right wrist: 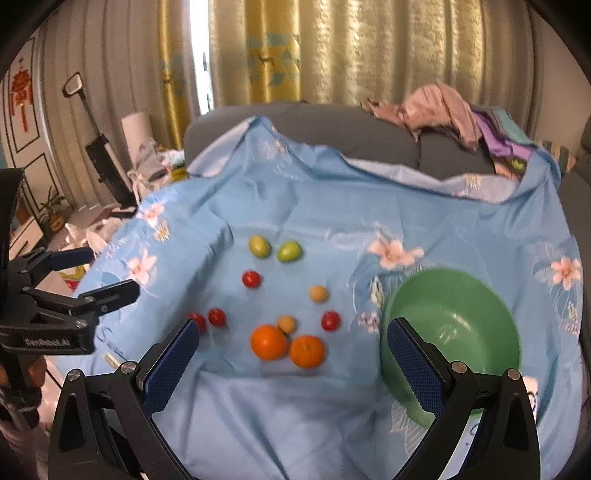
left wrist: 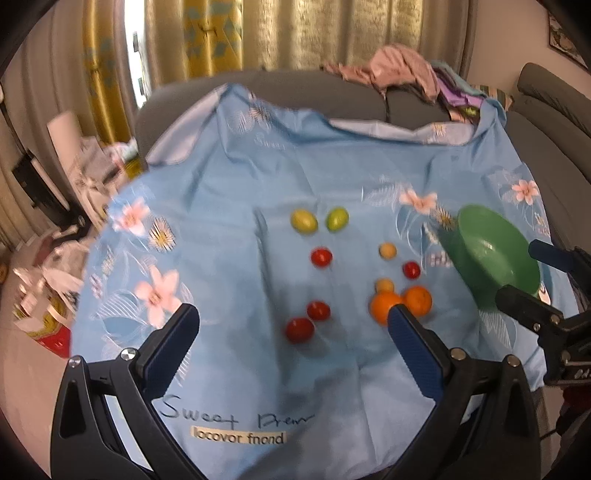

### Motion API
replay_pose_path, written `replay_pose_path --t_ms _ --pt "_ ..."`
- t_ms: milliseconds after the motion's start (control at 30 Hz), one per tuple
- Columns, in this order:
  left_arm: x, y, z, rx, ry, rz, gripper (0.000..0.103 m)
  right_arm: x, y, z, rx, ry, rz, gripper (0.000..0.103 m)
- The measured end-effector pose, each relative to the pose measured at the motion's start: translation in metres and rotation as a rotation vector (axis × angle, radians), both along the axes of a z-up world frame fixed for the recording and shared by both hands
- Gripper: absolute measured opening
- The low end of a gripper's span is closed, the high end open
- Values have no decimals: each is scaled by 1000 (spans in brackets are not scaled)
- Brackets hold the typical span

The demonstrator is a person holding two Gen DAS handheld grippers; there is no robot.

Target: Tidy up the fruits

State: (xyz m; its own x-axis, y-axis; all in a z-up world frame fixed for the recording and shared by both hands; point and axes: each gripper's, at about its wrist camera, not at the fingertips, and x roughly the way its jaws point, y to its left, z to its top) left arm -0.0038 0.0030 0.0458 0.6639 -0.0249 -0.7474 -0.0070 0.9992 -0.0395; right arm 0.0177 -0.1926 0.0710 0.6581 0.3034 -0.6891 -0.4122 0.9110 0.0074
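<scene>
Fruit lies scattered on a blue floral sheet (left wrist: pixel 229 184) draped over a grey sofa (left wrist: pixel 295 88): two green fruits (left wrist: pixel 304 220) side by side at the far end, four red tomatoes (left wrist: pixel 321 257) spread about, two small tan fruits (left wrist: pixel 388 250), and two oranges (left wrist: pixel 417 300) touching each other. The left gripper (left wrist: pixel 291 325) hovers over the near side, jaws wide apart and empty (its right finger overlaps one orange). At right, a green bowl (left wrist: pixel 491 254) sits tilted on the sheet, with the right gripper (left wrist: pixel 532 280) just beside its rim, fingers parted. Crumpled clothes (left wrist: pixel 402 70) top the sofa back, before yellow curtains (left wrist: pixel 229 33).
</scene>
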Motion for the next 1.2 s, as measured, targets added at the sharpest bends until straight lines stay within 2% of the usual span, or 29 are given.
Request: replay_pose_path --t_ms 100,200,267,333,400,533,600,700,800,867,933,1033,1100,1167,1200 --pt "5 -2 -27 -30 70 -27 102 3 -4 -24 -8 53 10 101" --pt "11 -5 -47 -73 119 -53 102 9 -9 -51 -11 123 28 92" --pt "15 -9 -57 -115 142 -81 102 12 -12 -66 -16 153 27 91" --pt "20 -13 -62 -133 154 -95 102 17 -14 -79 -12 173 33 88" --pt "26 -20 -66 -138 162 -115 102 21 -13 -87 -14 186 45 78" --pt "38 -31 -71 -171 168 -155 102 29 -8 -100 -31 190 71 77" --pt "46 -38 -73 -185 176 -174 101 34 -6 -105 -37 190 81 70" --pt "58 -49 -77 -183 185 -196 99 41 -3 -112 -54 190 95 68" --pt "69 -57 -82 -182 192 -218 93 48 -2 -115 -63 194 104 68" --pt "77 -61 -87 -184 202 -229 84 53 -2 -118 -68 198 108 68" --pt "84 -66 -92 -181 218 -240 82 57 0 -122 -73 206 120 66" --pt "91 -72 -99 -183 235 -265 68 60 2 -125 -87 212 136 65" --pt "95 -75 -103 -184 243 -275 64 63 3 -128 -87 217 145 65" --pt "98 -77 -106 -192 254 -288 53 65 3 -129 -84 225 148 65" --pt "99 -78 -107 -199 258 -292 51 66 3 -130 -82 228 151 64"
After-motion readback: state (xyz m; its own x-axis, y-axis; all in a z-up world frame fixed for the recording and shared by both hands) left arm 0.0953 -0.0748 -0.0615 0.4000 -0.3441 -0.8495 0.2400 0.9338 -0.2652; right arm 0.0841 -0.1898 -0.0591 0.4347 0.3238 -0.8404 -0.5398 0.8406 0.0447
